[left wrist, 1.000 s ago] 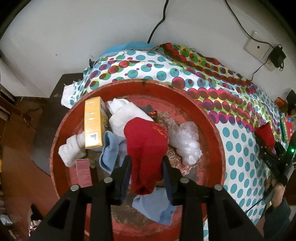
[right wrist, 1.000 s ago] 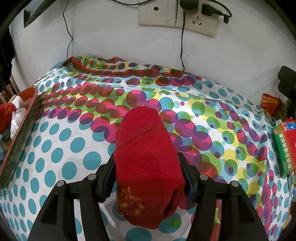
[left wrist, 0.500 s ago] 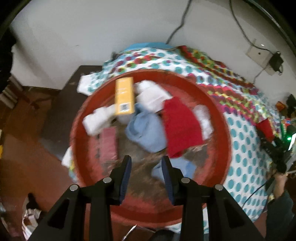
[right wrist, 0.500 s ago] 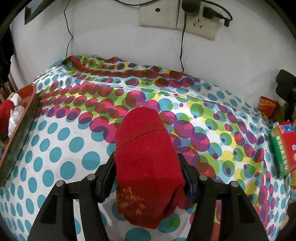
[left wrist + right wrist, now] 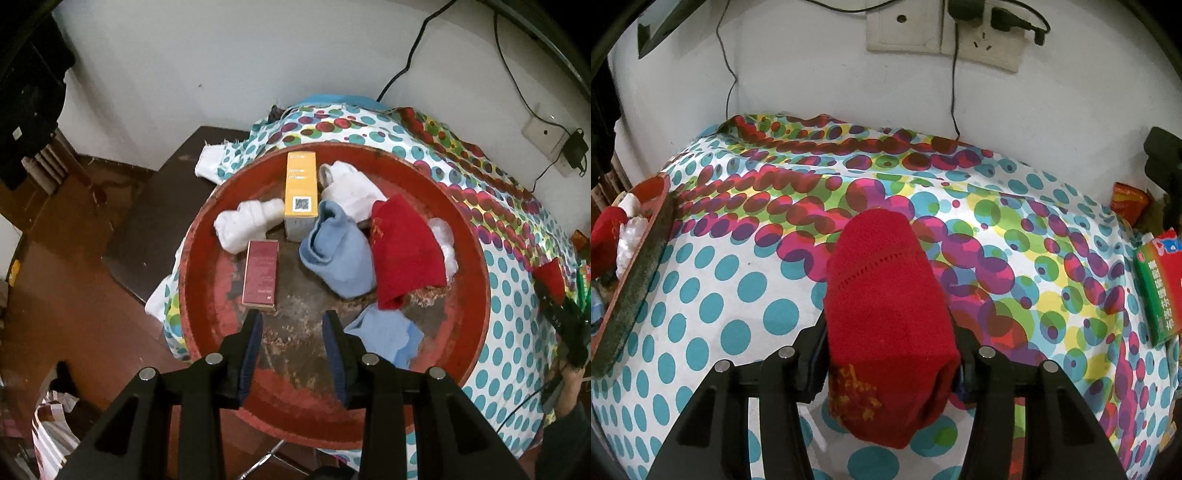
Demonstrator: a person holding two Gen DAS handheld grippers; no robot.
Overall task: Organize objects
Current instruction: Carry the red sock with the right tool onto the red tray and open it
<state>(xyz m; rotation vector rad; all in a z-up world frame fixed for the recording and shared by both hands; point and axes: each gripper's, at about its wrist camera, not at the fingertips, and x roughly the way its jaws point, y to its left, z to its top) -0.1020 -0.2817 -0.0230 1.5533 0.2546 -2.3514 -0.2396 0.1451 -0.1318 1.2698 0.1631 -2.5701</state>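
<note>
Left gripper [image 5: 291,326] fingers apart, empty, above round red tray [image 5: 476,295]. Right gripper [image 5: 890,332] fingers clamp folded red sock [image 5: 886,306] over dotted surface [image 5: 738,266].

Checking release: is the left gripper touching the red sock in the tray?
Apart. The left wrist view shows the left gripper open and empty, with bare tray floor between its fingertips and the red sock.
</note>
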